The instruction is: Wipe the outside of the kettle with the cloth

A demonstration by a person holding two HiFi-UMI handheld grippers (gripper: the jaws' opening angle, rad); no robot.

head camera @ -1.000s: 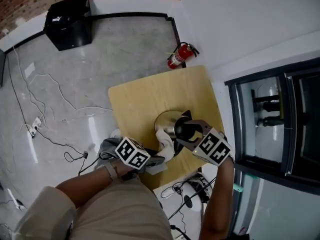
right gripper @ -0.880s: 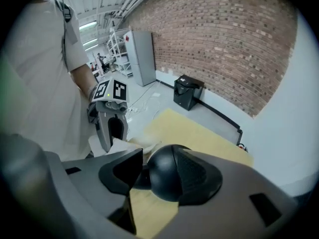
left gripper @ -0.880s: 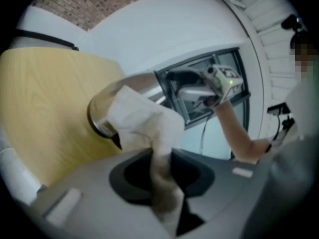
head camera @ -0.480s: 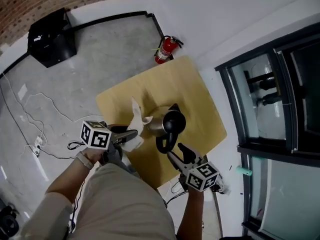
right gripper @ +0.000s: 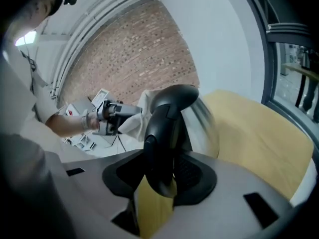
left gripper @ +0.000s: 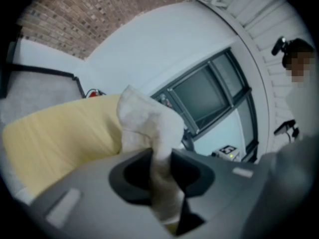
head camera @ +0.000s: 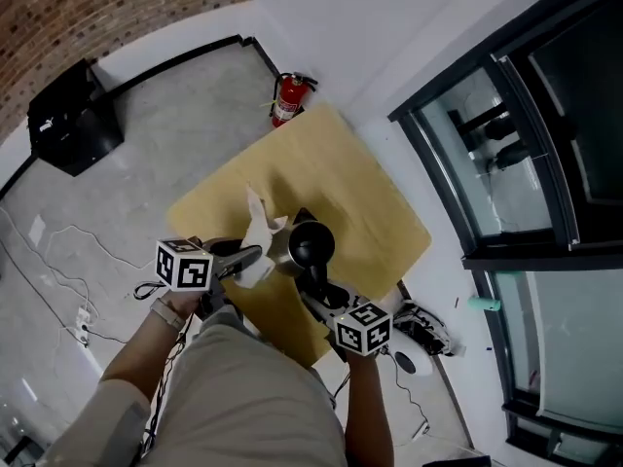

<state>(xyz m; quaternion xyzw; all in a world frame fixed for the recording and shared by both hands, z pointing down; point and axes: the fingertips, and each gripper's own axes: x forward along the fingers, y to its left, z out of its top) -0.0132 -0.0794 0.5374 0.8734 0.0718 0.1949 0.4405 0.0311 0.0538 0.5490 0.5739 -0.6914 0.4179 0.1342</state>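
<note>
Cloth (head camera: 255, 230) is clamped in my left gripper (head camera: 248, 257). The jaws are pinched together on a bunched fold and the loose end stands up past them. It sits at the left side of the kettle (head camera: 310, 245), just beside the steel wall; I cannot tell whether it touches yet. The kettle stands upright toward the near side of the yellow table (head camera: 375, 212), its black lid on top.

My right gripper (head camera: 321, 298) comes in from the near side. Its jaws are closing on the black handle (right gripper: 162, 133), which fills the gap between them, and both pads look to be against it.

I judge the step in hand to be steadying the kettle so wiping can begin. No stroke across the wall looks under way.

Next, I would want the right grip firm on the handle, so the kettle neither slides nor tips when pushed from the left. Then the left gripper should lay the loose cloth flat on the steel and sweep round the wall. Pressure should stay light, so the jaws themselves don't scrape the metal.
</note>
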